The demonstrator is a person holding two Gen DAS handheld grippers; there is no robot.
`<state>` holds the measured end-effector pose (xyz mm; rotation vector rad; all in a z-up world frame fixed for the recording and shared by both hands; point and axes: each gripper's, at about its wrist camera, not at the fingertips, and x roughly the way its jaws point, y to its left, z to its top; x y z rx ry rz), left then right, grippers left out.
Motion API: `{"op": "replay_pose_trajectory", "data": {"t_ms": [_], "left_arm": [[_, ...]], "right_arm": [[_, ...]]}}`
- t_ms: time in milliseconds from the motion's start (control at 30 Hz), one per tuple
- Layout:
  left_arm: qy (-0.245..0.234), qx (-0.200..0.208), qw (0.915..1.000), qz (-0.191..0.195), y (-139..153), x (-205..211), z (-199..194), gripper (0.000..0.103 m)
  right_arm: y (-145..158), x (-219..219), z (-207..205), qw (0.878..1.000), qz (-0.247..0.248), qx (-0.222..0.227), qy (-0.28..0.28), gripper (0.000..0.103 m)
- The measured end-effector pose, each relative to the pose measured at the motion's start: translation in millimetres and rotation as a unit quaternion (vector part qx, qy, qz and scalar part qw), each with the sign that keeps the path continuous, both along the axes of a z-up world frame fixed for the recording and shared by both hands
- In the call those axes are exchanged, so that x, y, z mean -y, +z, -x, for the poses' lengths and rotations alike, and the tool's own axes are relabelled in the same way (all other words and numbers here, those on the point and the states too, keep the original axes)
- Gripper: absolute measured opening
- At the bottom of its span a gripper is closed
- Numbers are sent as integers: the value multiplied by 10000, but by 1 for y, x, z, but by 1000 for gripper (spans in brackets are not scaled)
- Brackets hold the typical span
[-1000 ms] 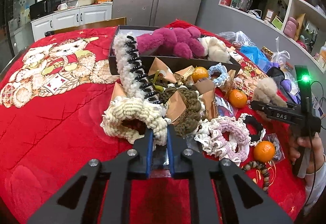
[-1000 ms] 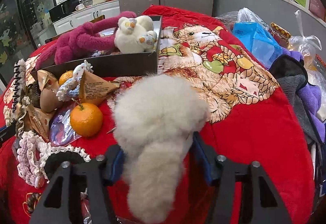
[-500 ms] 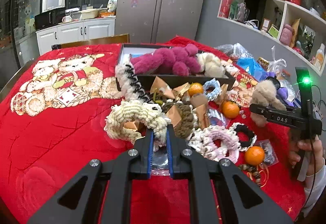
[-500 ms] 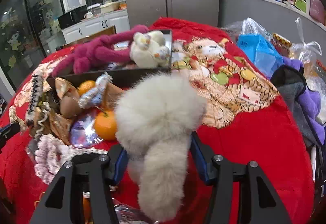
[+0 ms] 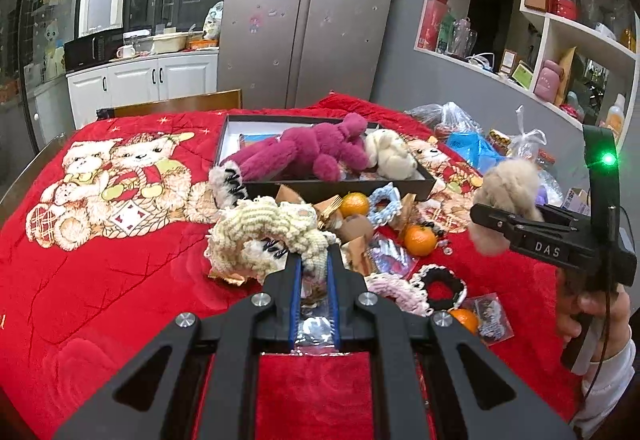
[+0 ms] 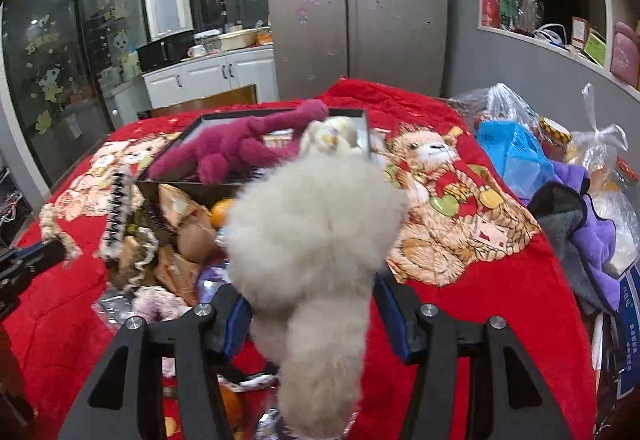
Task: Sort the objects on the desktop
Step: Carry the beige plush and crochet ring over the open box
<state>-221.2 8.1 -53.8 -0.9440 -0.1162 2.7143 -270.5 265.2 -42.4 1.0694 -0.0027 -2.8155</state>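
My left gripper (image 5: 314, 260) is shut on a cream knitted scrunchie (image 5: 260, 232), which hangs off its tips above the red blanket (image 5: 120, 260). My right gripper (image 6: 310, 292) is shut on a fluffy beige pompom toy (image 6: 316, 224), its tail drooping between the fingers. In the left wrist view that toy (image 5: 506, 184) shows at the right, above the table. Behind the clutter stands a black box (image 5: 332, 186) holding a magenta plush (image 5: 312, 152) and a cream plush (image 5: 390, 156).
Loose oranges (image 5: 419, 240), a blue scrunchie (image 5: 384, 198), a black-and-white scrunchie (image 5: 440, 286), a pink scrunchie (image 5: 396, 290) and brown paper packets (image 5: 356, 228) lie in front of the box. Plastic bags (image 6: 516, 156) and a purple cloth (image 6: 596, 240) crowd the right edge. A person's hand (image 5: 588, 312) grips the right handle.
Both grippers have risen, each carrying its object. The scrunchie has come up off the pile, and the table items now look lower and farther away.
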Motion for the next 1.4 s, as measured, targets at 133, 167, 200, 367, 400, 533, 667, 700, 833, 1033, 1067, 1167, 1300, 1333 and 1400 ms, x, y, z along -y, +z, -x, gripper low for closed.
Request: {"op": "replay_pose_trajectory", "data": {"t_ms": [133,167,200,367,400,533,667,700,833,1033,1067,1167,1300,1333,1400], "left_arm": [[-32,-13,10000,-31,5,0,-3,12],[-39,-9,10000,-46,6,0,-4,12],[-29,-5,10000,-53,7,0,-4,12],[-16,44,10000,-70,6,1,-8,12],[-15,53,10000,-69,6,1,-8,12],[-3,80,10000,-47,6,1,-8,12],[-2,80,9999,-64,10,1,-5,12],[11,64,10000,-43,12,1,-5,12],[7,29,10000,31,18,-2,1,12],[14,14,9999,100,30,-5,17,12],[24,17,9999,125,31,-5,21,12],[46,19,9998,174,37,-4,38,12],[21,-25,9996,267,48,-7,70,12],[-14,-41,9995,299,51,-9,81,12],[-78,-33,9994,337,54,-14,101,12]], "right_arm": [[12,12,-9,9998,-49,-141,111,55],[14,15,-11,9997,-58,-166,141,54],[16,17,-13,9997,-62,-186,165,53],[19,25,-17,9995,-74,-185,233,52],[18,26,-17,9996,-59,-143,246,52],[14,25,-14,9996,31,-30,283,52],[18,26,-14,9996,36,-46,289,52],[19,26,-14,9995,37,-51,294,52],[28,29,-14,9993,23,-108,352,52],[42,34,-5,9989,53,-157,441,52],[44,35,-3,9988,72,-154,456,52],[51,37,6,9987,81,-170,475,52],[62,38,23,9987,66,-223,464,52],[65,38,30,9987,57,-239,440,52],[68,38,44,9989,81,-214,411,52]]}}
